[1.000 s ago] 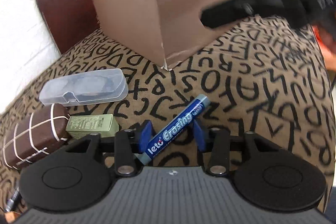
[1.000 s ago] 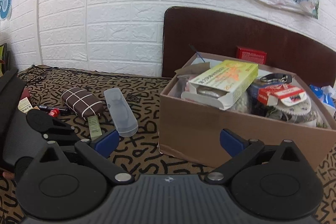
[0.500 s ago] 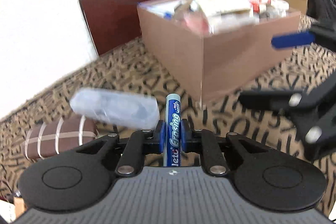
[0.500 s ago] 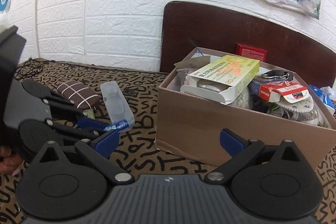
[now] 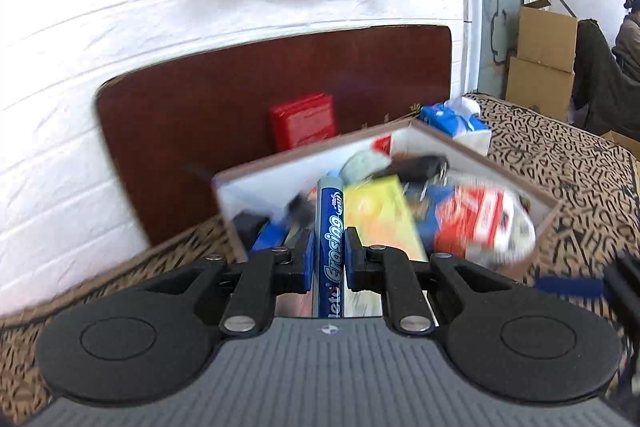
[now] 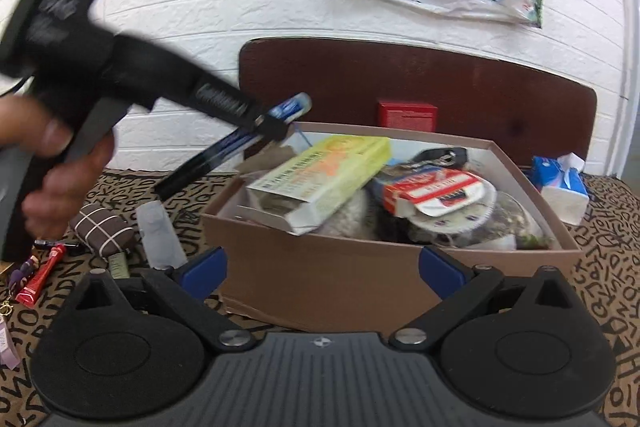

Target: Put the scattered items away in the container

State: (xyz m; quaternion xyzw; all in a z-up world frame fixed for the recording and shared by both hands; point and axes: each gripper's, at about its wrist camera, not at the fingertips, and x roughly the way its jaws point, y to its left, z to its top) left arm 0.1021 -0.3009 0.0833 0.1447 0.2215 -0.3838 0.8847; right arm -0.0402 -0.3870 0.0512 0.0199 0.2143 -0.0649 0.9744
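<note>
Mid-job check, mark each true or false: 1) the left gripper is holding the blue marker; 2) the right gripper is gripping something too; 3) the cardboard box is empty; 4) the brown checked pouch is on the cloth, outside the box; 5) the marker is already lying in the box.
1) True: the left gripper is shut on the blue marker.
2) False: the right gripper is open, with nothing between its fingers.
3) False: the cardboard box is heaped with packets, among them a yellow carton.
4) True: the brown checked pouch lies left of the box.
5) False: the marker is gripped above the box's near corner.
</note>
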